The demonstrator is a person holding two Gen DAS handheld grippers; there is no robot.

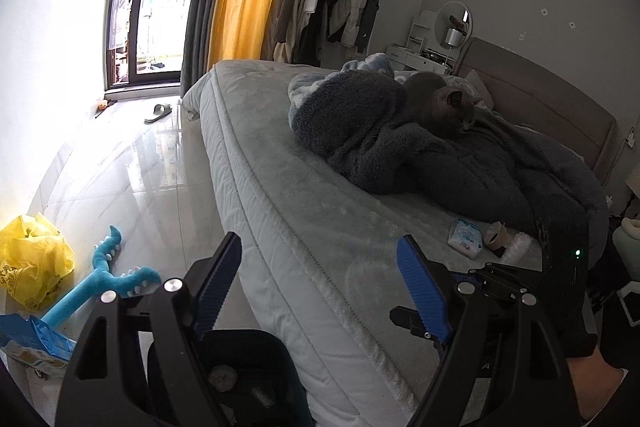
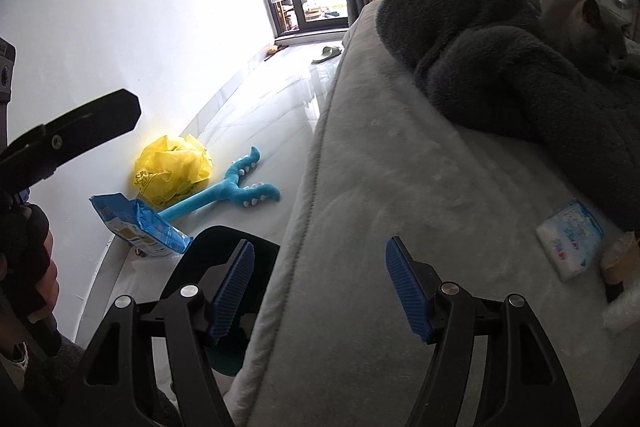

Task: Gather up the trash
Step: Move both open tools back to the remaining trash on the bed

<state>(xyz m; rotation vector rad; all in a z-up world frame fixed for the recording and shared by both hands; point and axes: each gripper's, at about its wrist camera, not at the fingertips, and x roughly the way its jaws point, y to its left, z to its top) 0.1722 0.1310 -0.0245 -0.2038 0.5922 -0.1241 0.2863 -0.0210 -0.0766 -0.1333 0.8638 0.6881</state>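
My left gripper (image 1: pixel 320 267) is open, with nothing between its blue pads, and hangs over the near corner of the bed. A dark bin (image 1: pixel 248 367) with crumpled scraps inside stands below it on the floor. My right gripper (image 2: pixel 320 263) is also open with nothing between its pads, above the bed's edge, and the bin (image 2: pixel 224 243) lies under its left finger. On the bed lie a tissue pack (image 2: pixel 568 239), a brown crumpled piece (image 1: pixel 496 235) and some bubble wrap (image 1: pixel 520 247). By the wall on the floor sit a yellow plastic bag (image 2: pixel 172 167) and a blue snack bag (image 2: pixel 140 227).
A grey cat (image 1: pixel 444 103) rests on a dark fleece blanket (image 1: pixel 400 147) across the bed (image 1: pixel 320 195). A blue plush toy (image 2: pixel 232 191) lies on the glossy floor, with a slipper (image 1: pixel 158 113) near the balcony door. Coats hang at the back.
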